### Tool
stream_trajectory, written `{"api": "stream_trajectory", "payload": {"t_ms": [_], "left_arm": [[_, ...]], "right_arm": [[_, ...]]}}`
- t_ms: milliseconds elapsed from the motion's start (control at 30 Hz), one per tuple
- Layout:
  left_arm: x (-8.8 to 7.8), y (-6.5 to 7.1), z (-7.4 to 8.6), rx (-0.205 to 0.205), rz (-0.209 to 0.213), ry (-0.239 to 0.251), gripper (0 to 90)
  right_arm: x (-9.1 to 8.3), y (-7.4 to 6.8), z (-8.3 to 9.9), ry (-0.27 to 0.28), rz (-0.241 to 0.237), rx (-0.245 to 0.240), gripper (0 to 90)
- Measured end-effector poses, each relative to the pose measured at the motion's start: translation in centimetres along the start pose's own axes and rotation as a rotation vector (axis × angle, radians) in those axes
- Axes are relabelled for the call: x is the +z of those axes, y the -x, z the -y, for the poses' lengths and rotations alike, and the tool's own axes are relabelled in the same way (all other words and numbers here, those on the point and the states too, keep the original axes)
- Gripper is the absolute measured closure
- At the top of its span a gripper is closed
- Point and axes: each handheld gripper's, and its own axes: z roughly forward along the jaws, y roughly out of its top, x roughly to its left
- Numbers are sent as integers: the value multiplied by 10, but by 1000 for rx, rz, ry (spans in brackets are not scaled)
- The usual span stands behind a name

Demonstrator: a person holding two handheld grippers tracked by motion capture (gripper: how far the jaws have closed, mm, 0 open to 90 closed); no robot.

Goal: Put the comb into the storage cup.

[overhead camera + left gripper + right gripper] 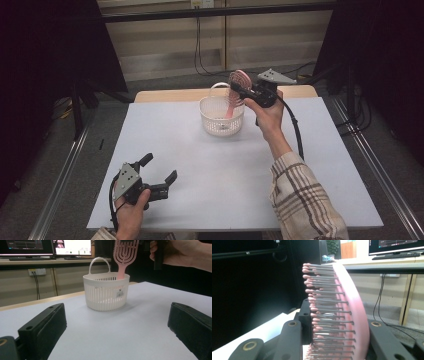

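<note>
High view first: I see my right gripper [239, 89] clamped on the head of a pink hairbrush [236, 92], holding it above a white basket [221, 116] at the far middle of the table [210, 165]. The brush hangs handle-down, its slim pink handle dipping inside the basket's rim. My right hand [267, 112] wraps the black gripper body, a checked sleeve [300, 195] behind it.

From the right gripper view the hairbrush [342, 312] is an oval, smooth plastic pad, gently curved, bristling with thin dark pins capped in small pink balls. My two matte black jaws press on it, one against the bristle side, one against the smooth back.

From the left gripper view the basket [106, 291] is a rounded tub of pale plastic, its wall cut into narrow vertical slats, with a thin arched handle and a small label. The brush's back shows looping open vents [125, 251].

My left gripper [159, 175] rests low near the table's near left corner, jaws spread wide with nothing between them, flat dark pads [43, 325] over the smooth, pale, matte tabletop.
</note>
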Motion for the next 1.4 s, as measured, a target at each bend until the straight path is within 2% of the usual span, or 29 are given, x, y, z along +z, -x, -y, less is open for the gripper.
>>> {"api": "stream_trajectory", "payload": {"t_ms": [167,233,333,433,633,733,833,1033,1300,1400], "left_arm": [[0,0,1,-2,-1,-5,21],[0,-1,1,9,-3,-13,21],[1,-1,1,-3,-3,-11,21],[0,-1,1,9,0,-15,21],[0,-1,1,10,-2,-16,22],[0,-1,1,2,-3,-10,22],[1,-1,1,2,3,-12,21],[1,-1,1,0,4,-13,21],[1,0,1,4,9,-20,21],[2,0,2,-1,9,-19,21]], "right_arm": [[5,1,8,-7,1,11,638],[7,0,12,-15,3,9,638],[9,-1,17,-18,2,17,638],[11,-1,21,-24,3,19,637],[12,2,28,-24,14,26,635],[11,4,29,-18,24,48,634],[11,4,29,-19,29,41,632],[7,10,31,-17,41,58,627],[1,16,32,-38,75,40,612],[-1,19,34,-42,84,47,606]]}}
